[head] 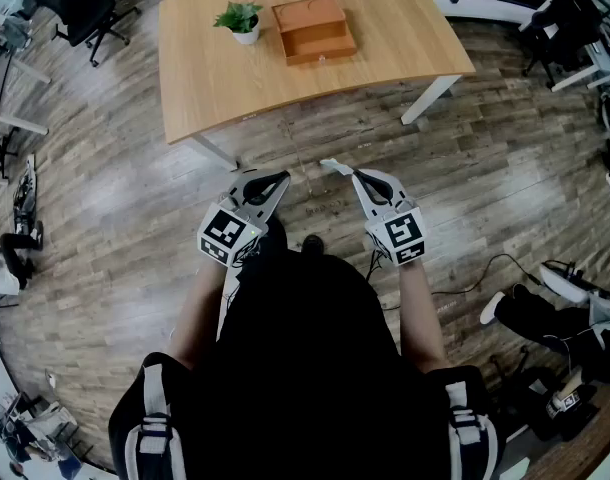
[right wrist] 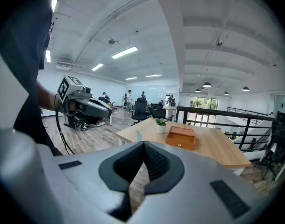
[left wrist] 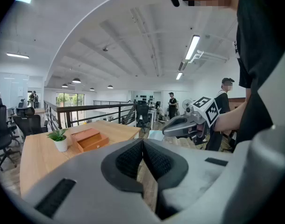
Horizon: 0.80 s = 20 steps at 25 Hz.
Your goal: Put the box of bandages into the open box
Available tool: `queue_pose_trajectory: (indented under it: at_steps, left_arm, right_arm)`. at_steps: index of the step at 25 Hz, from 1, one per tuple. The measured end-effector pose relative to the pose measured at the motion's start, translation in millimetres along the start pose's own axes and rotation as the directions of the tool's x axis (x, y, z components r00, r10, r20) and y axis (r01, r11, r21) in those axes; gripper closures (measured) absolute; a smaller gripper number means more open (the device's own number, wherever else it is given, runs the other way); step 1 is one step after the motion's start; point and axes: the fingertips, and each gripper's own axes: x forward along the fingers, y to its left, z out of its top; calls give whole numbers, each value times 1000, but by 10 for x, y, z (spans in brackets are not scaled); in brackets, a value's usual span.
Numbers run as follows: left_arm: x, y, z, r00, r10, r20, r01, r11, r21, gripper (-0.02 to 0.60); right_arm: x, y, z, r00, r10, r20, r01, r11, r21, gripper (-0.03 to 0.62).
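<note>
An orange wooden open box (head: 313, 30) stands on the far half of a wooden table (head: 215, 78); it also shows in the gripper views (left wrist: 89, 139) (right wrist: 181, 137). Both grippers hang over the floor in front of the table. My right gripper (head: 355, 172) (right wrist: 143, 146) is shut on a thin, pale box of bandages (head: 334, 166) that sticks out past its tips (right wrist: 138, 136) (left wrist: 156, 135). To its left, my left gripper (head: 283, 176) (left wrist: 142, 143) is shut, its pads meeting with nothing between them.
A small potted plant (head: 241, 20) stands left of the open box. Office chairs (head: 85, 8) sit beyond the table's left corner. A cable (head: 475, 278) runs over the wooden floor at the right, near a person's shoes (head: 560, 278).
</note>
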Motion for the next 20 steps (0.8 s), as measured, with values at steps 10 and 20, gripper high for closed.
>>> queue_pose_trajectory:
  at_steps: [10,20]
  left_arm:
    - [31,56,13,1000,1,-4,-1,1000,0,558]
    - [36,139,-42,1000,-14,-13,14,1000,-5,558]
  right_arm:
    - [48,-34,-52,1000,9,-20,-9,1000,-2,569]
    - [121,-7,-58,999,10,-32,-10,1000,0,569]
